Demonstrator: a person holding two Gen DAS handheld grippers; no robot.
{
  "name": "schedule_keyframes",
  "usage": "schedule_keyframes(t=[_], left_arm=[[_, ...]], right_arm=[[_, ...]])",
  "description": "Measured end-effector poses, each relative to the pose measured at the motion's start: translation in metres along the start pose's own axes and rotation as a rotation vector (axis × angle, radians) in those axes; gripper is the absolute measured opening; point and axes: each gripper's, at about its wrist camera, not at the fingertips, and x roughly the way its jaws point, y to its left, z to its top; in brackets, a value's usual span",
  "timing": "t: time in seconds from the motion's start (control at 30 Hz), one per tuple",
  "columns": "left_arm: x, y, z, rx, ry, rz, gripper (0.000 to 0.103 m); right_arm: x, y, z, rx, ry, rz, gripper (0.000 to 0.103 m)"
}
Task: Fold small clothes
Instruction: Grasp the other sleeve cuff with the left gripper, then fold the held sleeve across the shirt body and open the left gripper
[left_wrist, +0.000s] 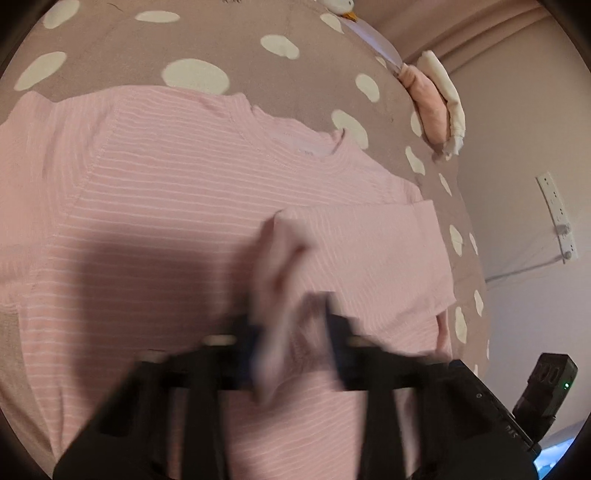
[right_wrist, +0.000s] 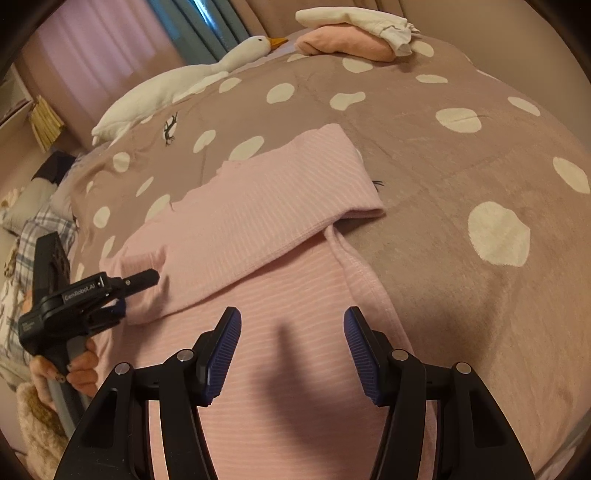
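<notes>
Pink shirt (left_wrist: 166, 221) sleeve, blurred, pinched in left hand-held gripper (left_wrist: 295, 332); right hand-held gripper (right_wrist: 291, 354) spread apart.

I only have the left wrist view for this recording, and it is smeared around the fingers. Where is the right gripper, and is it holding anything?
Observer: The right gripper hangs over the lower body of the pink striped shirt, jaws apart, with nothing between them.
Operator: How does the left gripper look from that side?
Observer: The left gripper comes in from the left edge, its tip shut on the cuff end of the folded sleeve.
Operator: Is the white thing at my top edge a toy?
Observer: Yes, it is a plush goose, lying stretched out along the far side of the spotted blanket.
</notes>
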Motion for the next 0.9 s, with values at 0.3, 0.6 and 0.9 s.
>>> schedule_keyframes(t=[0.3, 0.6, 0.9], left_arm=[[-0.053, -0.033, 0.018, 0.028, -0.128, -0.050, 0.005], [-0.128, -0.073, 0.053, 0.080, -0.289, -0.090, 0.005], [-0.155, -0.048, 0.055, 0.048, -0.331, -0.018, 0.005]], right_arm=[[0.001, -0.005, 0.001, 0.017, -0.005, -0.020, 0.058], [0.009, -0.017, -0.002, 0.068, 0.028, -0.012, 0.058], [0.014, -0.013, -0.002, 0.047, 0.040, -0.028, 0.058]])
